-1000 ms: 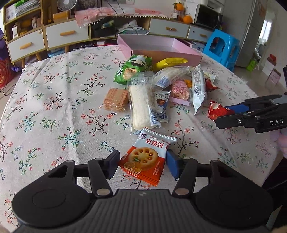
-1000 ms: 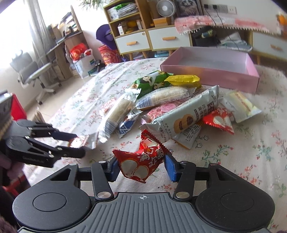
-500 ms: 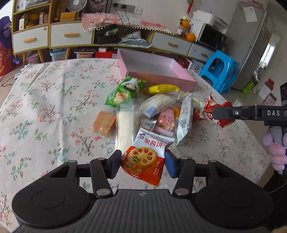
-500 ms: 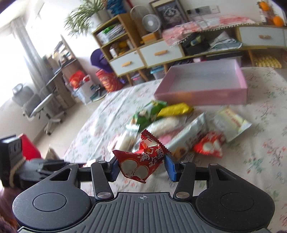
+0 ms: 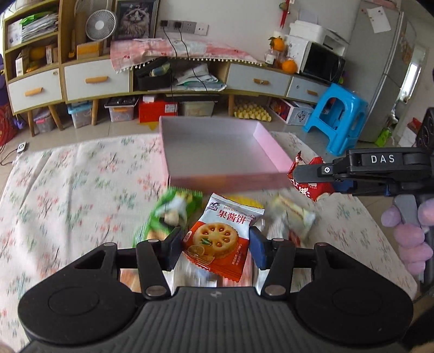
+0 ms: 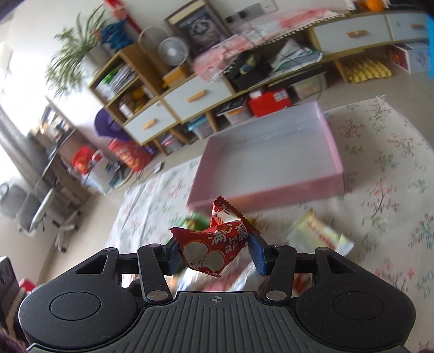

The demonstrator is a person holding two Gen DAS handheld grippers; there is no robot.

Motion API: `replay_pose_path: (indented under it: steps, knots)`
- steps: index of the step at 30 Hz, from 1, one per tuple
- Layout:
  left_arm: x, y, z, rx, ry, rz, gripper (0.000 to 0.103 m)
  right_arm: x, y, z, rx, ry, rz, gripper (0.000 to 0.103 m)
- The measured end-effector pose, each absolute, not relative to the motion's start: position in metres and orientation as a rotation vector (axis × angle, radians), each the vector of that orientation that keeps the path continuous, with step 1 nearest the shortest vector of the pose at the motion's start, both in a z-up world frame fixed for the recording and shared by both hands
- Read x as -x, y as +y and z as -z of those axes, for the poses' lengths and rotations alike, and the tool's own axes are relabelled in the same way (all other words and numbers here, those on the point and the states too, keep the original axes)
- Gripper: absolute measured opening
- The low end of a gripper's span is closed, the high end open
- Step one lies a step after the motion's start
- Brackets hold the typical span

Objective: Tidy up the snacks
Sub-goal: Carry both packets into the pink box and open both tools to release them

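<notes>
**A lived-in room around the floral table**

A long low sideboard (image 5: 173, 81) with wooden frame, grey-white drawers and orange handles runs along the pale back wall, joined at the left to an open shelf unit (image 5: 29, 40) stacked with papers. A white desk fan (image 5: 99, 25) and a framed cat picture (image 5: 135, 17) stand on top, beside a pink fringed cloth (image 5: 184, 50). Wall sockets (image 5: 184, 25) feed black cables downward. Storage bins and a red box (image 5: 157, 110) sit beneath on the tiled floor. To the right are a black microwave (image 5: 322, 63), oranges (image 5: 289, 65), a blue plastic stool (image 5: 336, 119) and a grey refrigerator (image 5: 388, 68). The right wrist view adds a potted plant (image 6: 70, 59), an office chair (image 6: 35, 211) and bright daylight at the left
</notes>
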State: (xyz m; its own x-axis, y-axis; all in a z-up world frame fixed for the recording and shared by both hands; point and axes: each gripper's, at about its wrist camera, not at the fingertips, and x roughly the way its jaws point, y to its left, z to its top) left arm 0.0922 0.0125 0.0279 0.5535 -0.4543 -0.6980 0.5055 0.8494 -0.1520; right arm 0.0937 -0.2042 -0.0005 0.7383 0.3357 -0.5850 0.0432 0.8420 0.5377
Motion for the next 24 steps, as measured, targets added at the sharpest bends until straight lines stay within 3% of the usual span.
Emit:
replay_pose_path:
  steps: [14, 24]
  knots:
    - [-0.180, -0.032, -0.007, -0.008, 0.797, 0.469, 0.048, -0.153, -0.263, 0.037, -0.728, 0.652, -0.026, 0.050]
    - [-0.199, -0.048, 0.016, -0.092, 0.812, 0.418, 0.048, -0.173, -0.276, 0.066, -0.787, 0.659, 0.027, 0.051]
